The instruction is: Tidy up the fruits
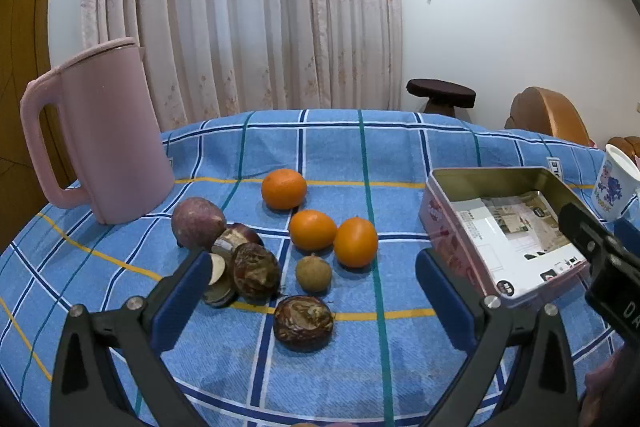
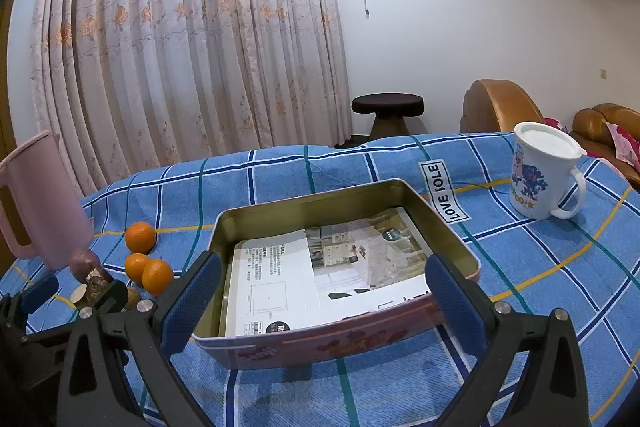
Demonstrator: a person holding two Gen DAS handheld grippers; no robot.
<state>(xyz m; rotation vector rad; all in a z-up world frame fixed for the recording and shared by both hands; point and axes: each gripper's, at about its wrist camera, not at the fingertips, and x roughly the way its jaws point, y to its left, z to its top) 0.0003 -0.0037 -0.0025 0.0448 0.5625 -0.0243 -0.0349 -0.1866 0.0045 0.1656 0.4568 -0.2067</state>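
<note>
Left wrist view: surface (image 1: 400, 147) under a blue plaid cloth, nothing sorted yet. Pink-sided tin (image 2: 432, 211) sits on the right side, open, holds only a printed paper liner (image 2: 320, 271), no fruit inside. Pink kettle (image 1: 100, 131) stands at the far left, just behind the fruit cluster; white lidded mug (image 2: 540, 179) stands beyond the tin to the right, apart from it. Neither blocks a straight path from fruit to tin, judging by the layout. Fruit all loose on the cloth left of the tin: purple passion fruit (image 1: 198, 223) by the kettle, three tangerines (image 1: 312, 229) mid-cluster, two of them touching, dark mottled fruit (image 1: 303, 323) nearest the camera, more dark pieces (image 1: 254, 271) piled partly behind the left finger, small brown longan (image 1: 313, 273) between them. Left claw (image 1: 310, 291) spread wide, empty, framing the cluster. Right claw (image 2: 320, 299) also spread wide, empty, straddling the tin's near wall. Whole task remains: every piece needs moving. The pile looks awkward; pieces overlap.
</note>
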